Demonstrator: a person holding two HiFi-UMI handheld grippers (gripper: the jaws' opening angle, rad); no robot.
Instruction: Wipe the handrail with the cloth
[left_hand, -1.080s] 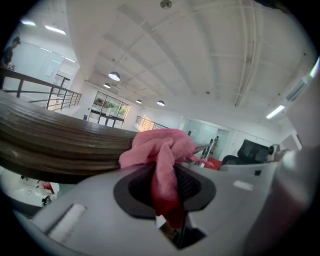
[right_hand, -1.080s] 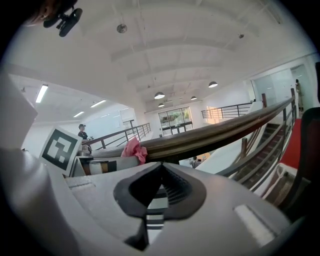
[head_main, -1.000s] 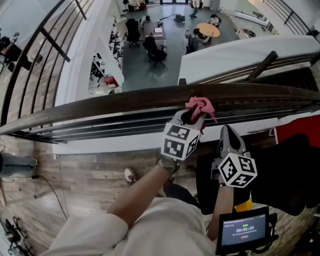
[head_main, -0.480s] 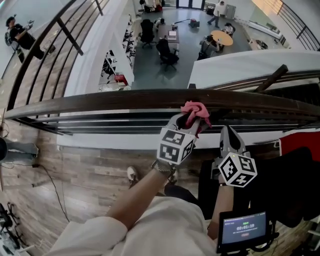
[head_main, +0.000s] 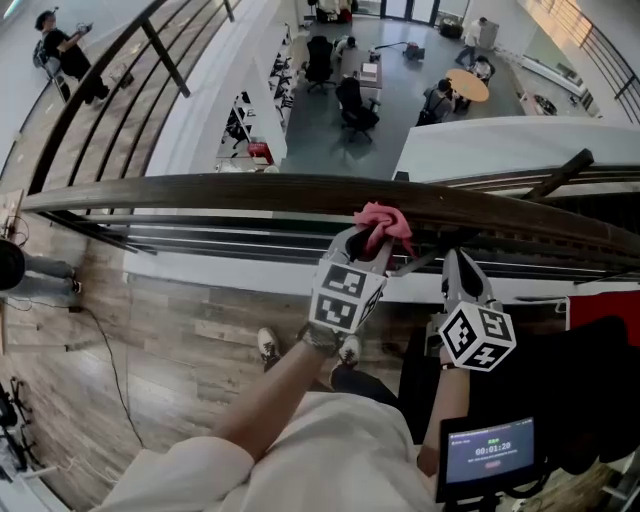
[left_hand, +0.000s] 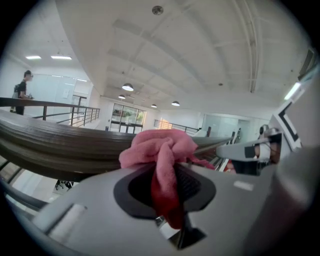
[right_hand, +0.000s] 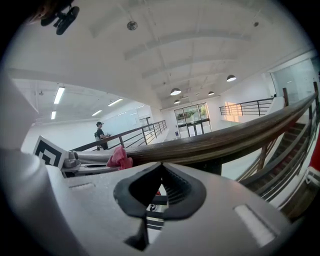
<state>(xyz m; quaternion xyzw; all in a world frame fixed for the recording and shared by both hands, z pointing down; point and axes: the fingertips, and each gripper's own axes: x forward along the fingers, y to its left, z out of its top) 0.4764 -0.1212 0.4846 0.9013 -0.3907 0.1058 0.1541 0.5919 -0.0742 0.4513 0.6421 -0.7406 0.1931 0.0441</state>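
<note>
A dark wooden handrail curves across the head view above an atrium. My left gripper is shut on a pink cloth, whose bunched top rests against the rail's near edge. In the left gripper view the cloth fills the jaws with the handrail just behind it. My right gripper hangs to the right, a little below the rail, shut with nothing in it. The right gripper view shows the handrail passing ahead and the pink cloth at the left.
Below the rail run thin metal bars, and beyond them is a drop to an office floor with chairs and a round table. A post meets the rail at right. A small screen sits near my right forearm.
The left gripper and cloth have slid slightly leftward along the rail; the view has shifted so the rail sits a bit higher and further right.
</note>
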